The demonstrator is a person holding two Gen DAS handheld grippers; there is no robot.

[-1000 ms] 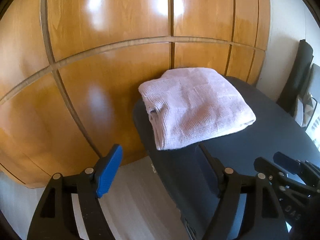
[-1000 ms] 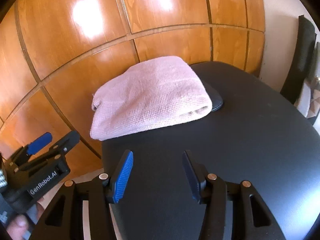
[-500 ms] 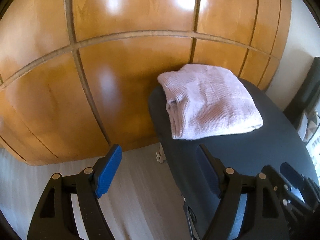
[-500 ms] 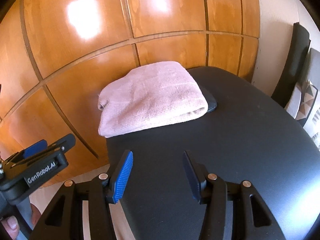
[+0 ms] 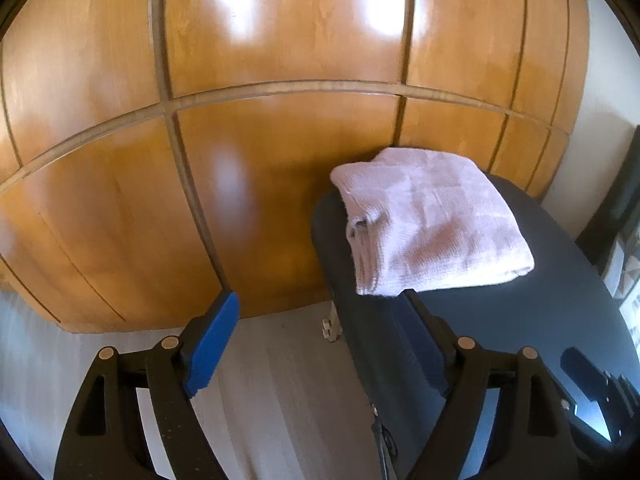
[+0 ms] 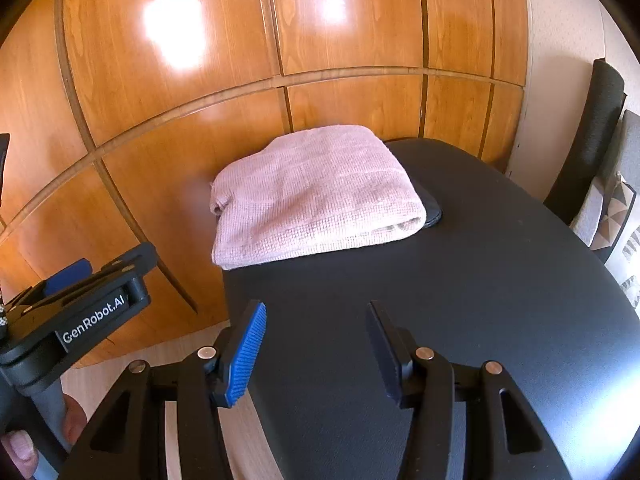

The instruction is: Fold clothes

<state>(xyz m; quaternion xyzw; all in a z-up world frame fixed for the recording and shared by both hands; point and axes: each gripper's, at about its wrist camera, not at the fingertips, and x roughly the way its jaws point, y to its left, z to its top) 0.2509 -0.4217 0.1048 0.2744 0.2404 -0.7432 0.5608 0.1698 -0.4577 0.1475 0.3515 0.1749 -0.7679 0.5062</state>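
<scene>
bare dark table [image 6: 460, 280] ahead, folded pink garment [image 6: 316, 196] at far edge (wood panelling [image 6: 200, 80] close behind)

We see one pale pink waffle-knit garment [image 6: 316, 196], folded into a thick, neat rectangle with its layered edges facing left. It lies flat at the far left end of the dark bench [image 6: 460, 300], its near-left corner just overhanging the edge.
</scene>
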